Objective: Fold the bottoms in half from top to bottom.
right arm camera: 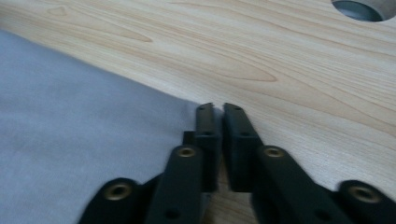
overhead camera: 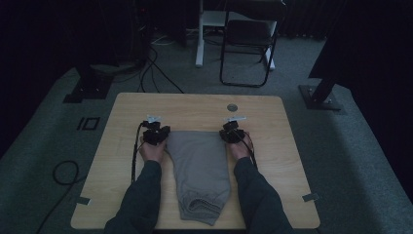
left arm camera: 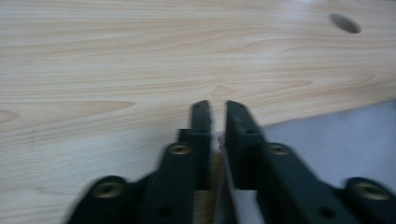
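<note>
Grey garment (overhead camera: 199,165) folded lengthwise on tabletop (overhead camera: 122,105); left tool (left arm camera: 218,109) and right tool (right arm camera: 218,109) pinch its far corners, next likely folding them toward the person.

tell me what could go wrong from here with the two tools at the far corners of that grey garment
1. The left tool sits at the very edge of the grey garment. Its jaws look nearly closed, and whether cloth is between them cannot be told, so a lift may leave that corner behind.
2. The right tool is equally close to its corner; an uneven lift could skew the fold.
3. The bunched near end lies at the table edge and might slide off.
</note>
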`<state>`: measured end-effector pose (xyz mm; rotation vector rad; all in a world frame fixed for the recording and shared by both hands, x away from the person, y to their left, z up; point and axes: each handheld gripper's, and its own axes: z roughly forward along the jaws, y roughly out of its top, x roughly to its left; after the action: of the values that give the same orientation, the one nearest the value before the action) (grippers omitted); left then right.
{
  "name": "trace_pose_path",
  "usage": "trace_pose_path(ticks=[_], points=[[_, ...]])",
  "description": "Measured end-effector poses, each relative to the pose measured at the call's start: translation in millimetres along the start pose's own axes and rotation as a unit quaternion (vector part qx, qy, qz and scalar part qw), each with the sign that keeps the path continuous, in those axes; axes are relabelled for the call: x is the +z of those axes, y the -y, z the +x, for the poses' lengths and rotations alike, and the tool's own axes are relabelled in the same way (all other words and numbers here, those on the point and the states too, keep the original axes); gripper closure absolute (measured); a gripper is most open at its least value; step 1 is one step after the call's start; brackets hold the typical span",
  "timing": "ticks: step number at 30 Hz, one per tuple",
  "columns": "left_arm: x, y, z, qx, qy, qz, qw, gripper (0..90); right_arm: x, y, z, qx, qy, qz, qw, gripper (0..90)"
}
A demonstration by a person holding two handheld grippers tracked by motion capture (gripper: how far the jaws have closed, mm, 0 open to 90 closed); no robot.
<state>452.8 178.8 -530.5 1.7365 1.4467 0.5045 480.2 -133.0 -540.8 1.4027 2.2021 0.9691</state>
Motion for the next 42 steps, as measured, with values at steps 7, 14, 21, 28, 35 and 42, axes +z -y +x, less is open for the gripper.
trace_pose_path(ticks=[7,14,21,28,35,42], points=[[2.6,1.5,-8.7,0.027,0.018,0.004,0.9995,60.7,-1.7,-1.7,-5.5,0.020,-0.022,-0.026,0.9992,59.9],[21.3,6.0,-10.1,0.035,0.003,0.050,0.9981,54.3,4.5,-0.3,-2.8,0.009,-0.029,-0.018,0.9994,54.2],[25.9,7.8,-6.5,0.039,0.019,0.054,0.9976,53.3,10.0,3.1,-2.3,-0.005,-0.023,-0.011,0.9997,54.1],[26.8,9.9,-13.4,0.066,0.027,0.055,0.9960,58.4,10.8,3.4,0.4,-0.018,-0.019,-0.013,0.9996,58.5],[24.1,11.5,-9.7,0.055,0.048,0.058,0.9957,82.7,9.4,1.8,1.2,-0.003,-0.046,0.000,0.9989,84.2],[20.9,6.0,-5.1,0.037,0.044,0.054,0.9969,85.3,7.9,-1.9,-1.2,-0.012,-0.056,-0.002,0.9984,85.7]])
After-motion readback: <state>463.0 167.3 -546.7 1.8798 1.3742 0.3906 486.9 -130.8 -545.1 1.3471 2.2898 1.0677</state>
